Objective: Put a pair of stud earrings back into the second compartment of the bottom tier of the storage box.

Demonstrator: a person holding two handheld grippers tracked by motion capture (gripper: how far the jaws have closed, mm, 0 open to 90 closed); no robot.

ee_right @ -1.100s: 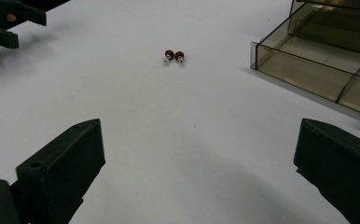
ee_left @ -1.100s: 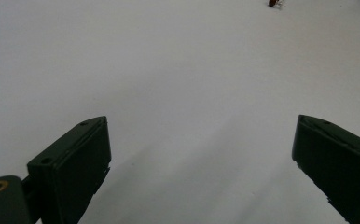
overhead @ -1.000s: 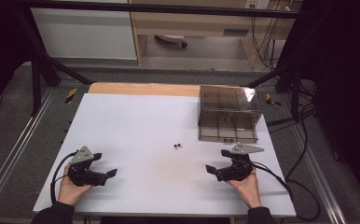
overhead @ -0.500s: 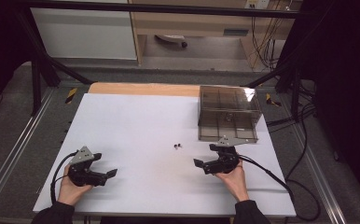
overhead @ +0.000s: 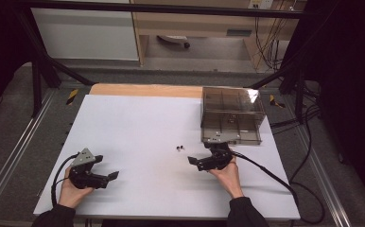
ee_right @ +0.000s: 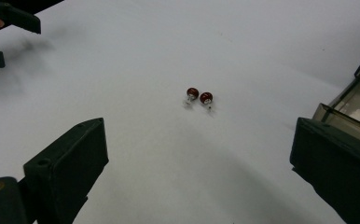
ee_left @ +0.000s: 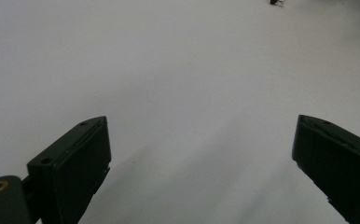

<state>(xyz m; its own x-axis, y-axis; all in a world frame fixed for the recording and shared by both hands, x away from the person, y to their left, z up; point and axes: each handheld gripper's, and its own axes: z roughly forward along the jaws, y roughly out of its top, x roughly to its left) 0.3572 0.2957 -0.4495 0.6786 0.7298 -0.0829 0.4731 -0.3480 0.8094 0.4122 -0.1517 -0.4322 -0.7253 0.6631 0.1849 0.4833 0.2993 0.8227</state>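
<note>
Two small dark-red round beads with silvery stems (ee_right: 199, 97) are lying side by side near the middle of the white bench (overhead: 138, 123), showing in the high view as two dark specks (overhead: 180, 148) just above and left of the right tongs (overhead: 195, 161). The right tongs are sitting at the lower centre-right of that frame, jaws spread wide and holding nothing, pointing toward the beads. A smoky transparent plastic drawer box (overhead: 231, 115) is standing at the upper right of the bench, just behind the right hand (overhead: 227, 174). The left tongs (overhead: 110, 176) are resting at the lower left, also wide open and empty, well apart from the beads.
</note>
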